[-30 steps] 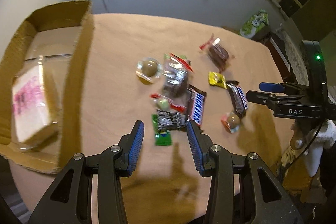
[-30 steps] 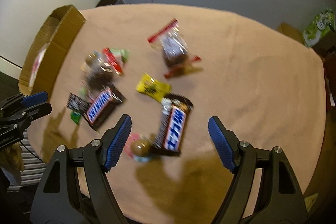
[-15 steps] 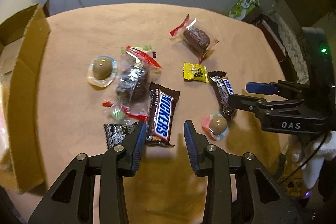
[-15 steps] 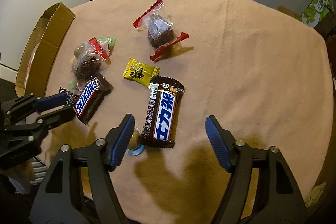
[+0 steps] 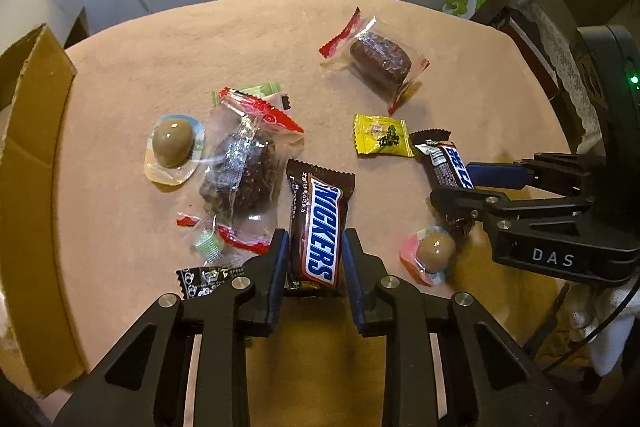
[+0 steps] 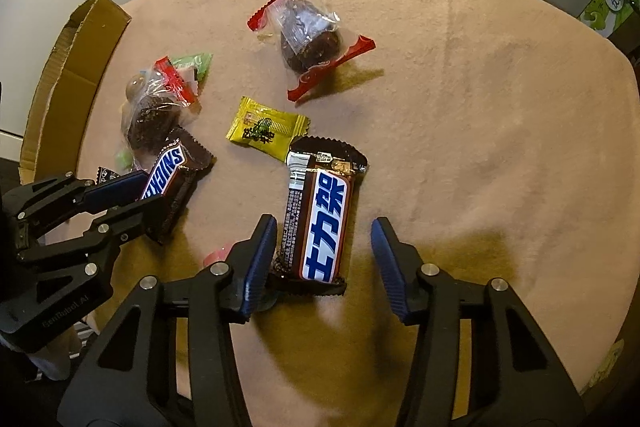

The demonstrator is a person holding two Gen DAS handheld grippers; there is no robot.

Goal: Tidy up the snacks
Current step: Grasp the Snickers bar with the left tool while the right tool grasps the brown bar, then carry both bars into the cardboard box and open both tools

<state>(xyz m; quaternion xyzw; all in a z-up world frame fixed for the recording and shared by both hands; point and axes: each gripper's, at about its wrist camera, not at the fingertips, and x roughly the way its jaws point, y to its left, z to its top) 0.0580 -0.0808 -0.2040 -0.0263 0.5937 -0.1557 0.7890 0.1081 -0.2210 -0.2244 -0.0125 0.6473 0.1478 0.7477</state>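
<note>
Two hand-held grippers closing over Snickers bars on the desk (image 5: 460,39).
Left hand-held gripper (image 5: 313,259) is squeezing an English-label bar (image 5: 318,223); right hand-held gripper (image 6: 323,259), unclenched, is straddling a Chinese-label bar (image 6: 318,223); cardboard box (image 5: 30,163) is cut off, contents unseen.

Snickers bar (image 5: 318,227): brown wrapper, flat on cloth | second bar (image 6: 318,217): Chinese lettering, flat, well apart

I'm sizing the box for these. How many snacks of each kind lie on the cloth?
Snickers bars: 2
Clear-wrapped dark cakes: 2
Sealed brown eggs: 2
Yellow sachet: 1
Small candies: 3
Total: 10
</note>
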